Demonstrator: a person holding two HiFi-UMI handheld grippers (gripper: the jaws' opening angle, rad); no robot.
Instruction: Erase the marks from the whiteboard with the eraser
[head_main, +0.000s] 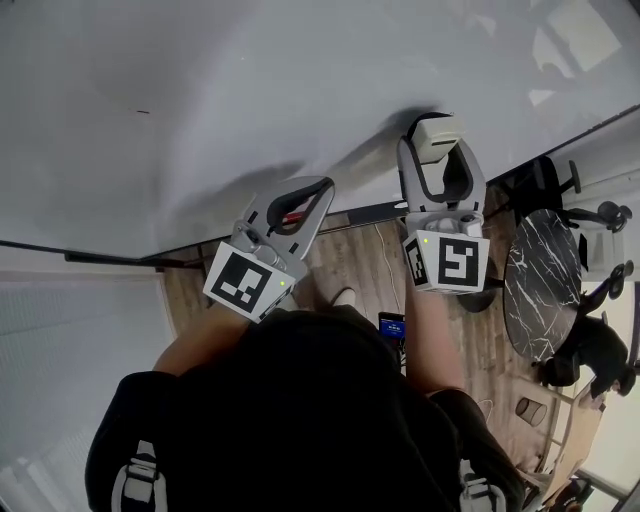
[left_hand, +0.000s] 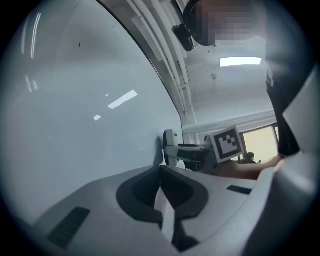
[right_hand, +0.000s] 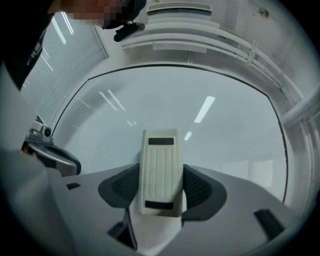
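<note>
The whiteboard (head_main: 250, 90) fills the upper part of the head view, with one small dark mark (head_main: 143, 112) at its left; that mark (left_hand: 79, 45) also shows in the left gripper view. My right gripper (head_main: 438, 152) is shut on a cream ribbed eraser (head_main: 436, 132), whose far face lies against the board. In the right gripper view the eraser (right_hand: 160, 170) stands upright between the dark pads (right_hand: 202, 189). My left gripper (head_main: 318, 190) hangs near the board's lower edge, shut and holding nothing. From the left gripper view, the eraser (left_hand: 169, 142) touches the board.
A round black marble table (head_main: 540, 285) stands at the right on the wooden floor (head_main: 345, 255), with dark chairs (head_main: 590, 350) around it. The board's dark lower frame (head_main: 100, 258) runs across the left. Window blinds (right_hand: 65, 65) show in the right gripper view.
</note>
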